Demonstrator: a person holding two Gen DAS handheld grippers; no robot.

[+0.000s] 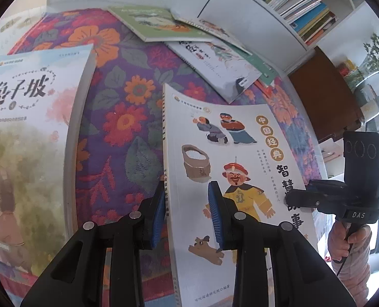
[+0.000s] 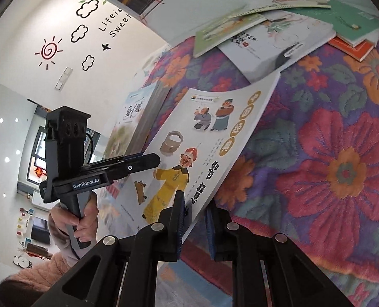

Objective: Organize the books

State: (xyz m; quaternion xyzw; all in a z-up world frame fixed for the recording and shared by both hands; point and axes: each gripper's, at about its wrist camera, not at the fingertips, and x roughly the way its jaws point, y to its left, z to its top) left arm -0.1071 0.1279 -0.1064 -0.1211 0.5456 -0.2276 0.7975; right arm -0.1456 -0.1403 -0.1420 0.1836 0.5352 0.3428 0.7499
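A white storybook (image 1: 230, 158) with a yellow-robed cartoon figure on its cover hangs tilted above the floral cloth (image 1: 122, 117). My left gripper (image 1: 189, 220) is shut on the book's spine edge. My right gripper (image 2: 194, 220) is shut on the opposite edge of the same book (image 2: 202, 138), and shows in the left wrist view as a black tool (image 1: 302, 197) at the book's right side. The left tool (image 2: 138, 163) shows likewise in the right wrist view. A stack with a pale-blue cover (image 1: 33, 128) stands at the left.
Several loose books (image 1: 207, 48) lie overlapping at the cloth's far end, also books (image 2: 279, 33) in the right wrist view. A white bookshelf (image 1: 291, 5) full of books rises behind. A dark wooden piece (image 1: 325, 94) and a plant (image 1: 376, 56) stand at right.
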